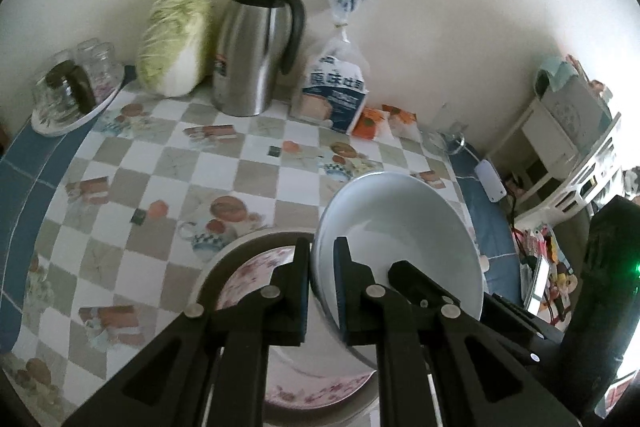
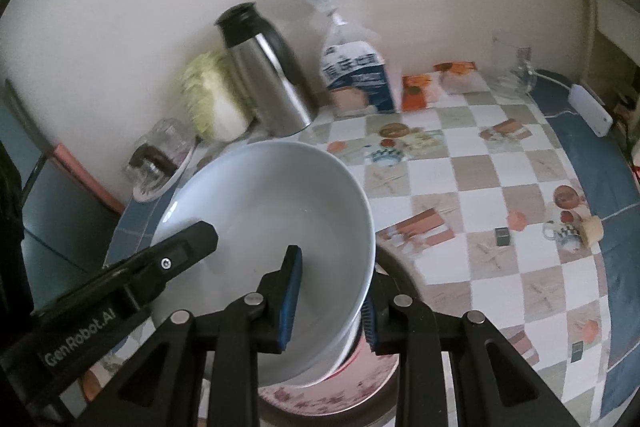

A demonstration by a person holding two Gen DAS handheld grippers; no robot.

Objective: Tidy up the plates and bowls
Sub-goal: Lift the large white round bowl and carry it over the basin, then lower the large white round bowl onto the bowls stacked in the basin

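Note:
A plain white bowl (image 1: 400, 223) (image 2: 264, 211) hangs tilted above the table, held by both grippers. My left gripper (image 1: 322, 245) is shut on its left rim, one finger inside and one outside. My right gripper (image 2: 330, 291) is shut on the opposite rim, its blue-padded inner finger (image 2: 290, 291) lying in the bowl. Each view shows the other gripper's finger: the right one (image 1: 416, 281), the left one (image 2: 184, 251). Right below the bowl a floral plate (image 1: 256, 271) (image 2: 320, 399) rests in a dark-rimmed dish (image 1: 240, 241).
On the checkered tablecloth (image 1: 224, 163), a steel thermos jug (image 1: 256, 47), a cabbage (image 1: 176, 39) and a bread bag (image 1: 336, 83) line the back wall. A tray of glasses (image 1: 68, 95) sits far left. A glass mug (image 2: 516, 71) and a white device (image 2: 588, 107) lie far right.

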